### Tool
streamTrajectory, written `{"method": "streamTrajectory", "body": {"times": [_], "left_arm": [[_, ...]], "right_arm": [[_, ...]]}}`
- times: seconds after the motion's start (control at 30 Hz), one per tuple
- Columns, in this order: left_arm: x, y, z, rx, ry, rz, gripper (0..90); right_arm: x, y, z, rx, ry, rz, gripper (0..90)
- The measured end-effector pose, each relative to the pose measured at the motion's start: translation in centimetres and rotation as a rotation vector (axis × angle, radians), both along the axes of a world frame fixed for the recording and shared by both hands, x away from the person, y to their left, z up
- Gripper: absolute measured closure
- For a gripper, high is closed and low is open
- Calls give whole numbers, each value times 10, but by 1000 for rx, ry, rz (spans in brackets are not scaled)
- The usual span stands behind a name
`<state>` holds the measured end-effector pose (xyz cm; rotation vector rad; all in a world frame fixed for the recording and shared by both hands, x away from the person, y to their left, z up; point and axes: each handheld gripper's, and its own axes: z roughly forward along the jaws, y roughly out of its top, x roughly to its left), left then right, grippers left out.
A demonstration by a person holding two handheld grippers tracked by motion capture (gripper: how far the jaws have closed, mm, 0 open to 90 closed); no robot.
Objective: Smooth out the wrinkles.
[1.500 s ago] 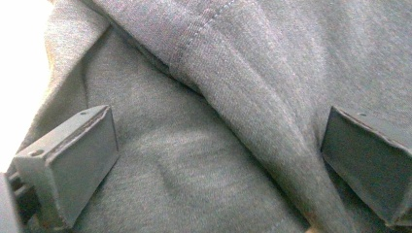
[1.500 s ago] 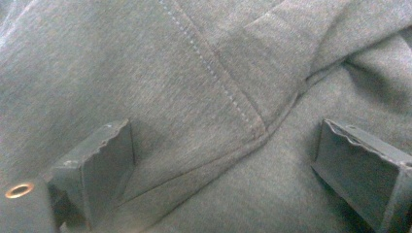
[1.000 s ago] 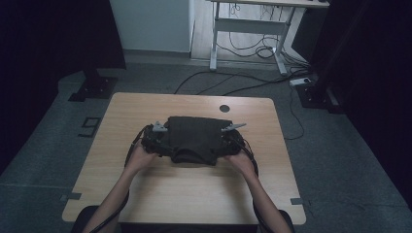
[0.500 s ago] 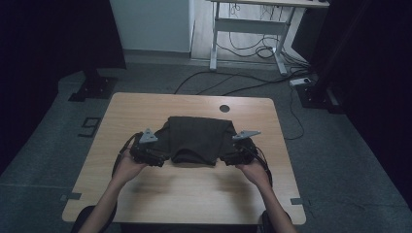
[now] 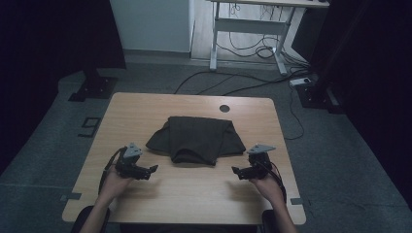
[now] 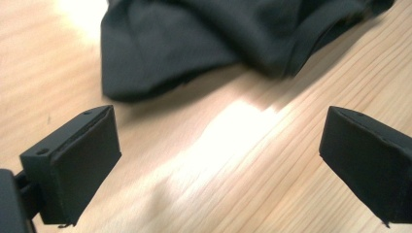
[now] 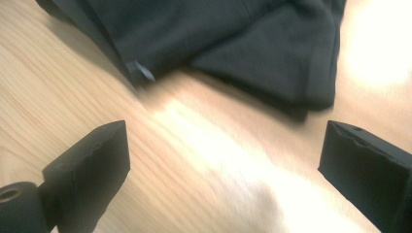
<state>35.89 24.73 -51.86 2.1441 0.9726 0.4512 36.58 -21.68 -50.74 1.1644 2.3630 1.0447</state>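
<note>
A dark folded garment (image 5: 197, 139) lies in a loose heap on the middle of the wooden table (image 5: 145, 109). My left gripper (image 5: 151, 170) is near the front left, clear of the cloth, jaws wide open with bare wood between them. In the left gripper view the garment (image 6: 218, 43) lies ahead of the open left gripper (image 6: 218, 160). My right gripper (image 5: 236, 171) sits at the front right, open and holding nothing; its jaws have just been opening. The right gripper view has the garment's folded edge (image 7: 233, 48) beyond the right gripper (image 7: 223, 165).
A round cable hole (image 5: 224, 108) sits in the table near its far edge. Beyond the table stand a white desk frame (image 5: 248, 29), cables on the floor (image 5: 243, 77) and a dark stand base (image 5: 92, 87). Bare wood lies along the near edge (image 5: 189, 204).
Both hands have drawn back from the garment, outward and toward the table's near edge. The cloth, held at its two sides a second ago, now lies loose on the table.
</note>
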Motion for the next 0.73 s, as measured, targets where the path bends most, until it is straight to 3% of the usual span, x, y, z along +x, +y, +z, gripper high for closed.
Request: {"method": "streamTrajectory", "body": {"times": [0.3,0.37,0.4,0.73], "left_arm": [[1,2,-29,54,68,-8,0],[2,1,-30,63,87,-12,0],[2,0,-30,62,90,-7,0],[1,-2,-30,55,104,46,0]], "right_arm": [[-1,-22,-41,-17,31,-103,0],[-1,-23,-43,-19,32,-104,0],[-1,-23,-48,-34,9,-107,0],[-3,-22,-50,-37,-7,-125,0]]}}
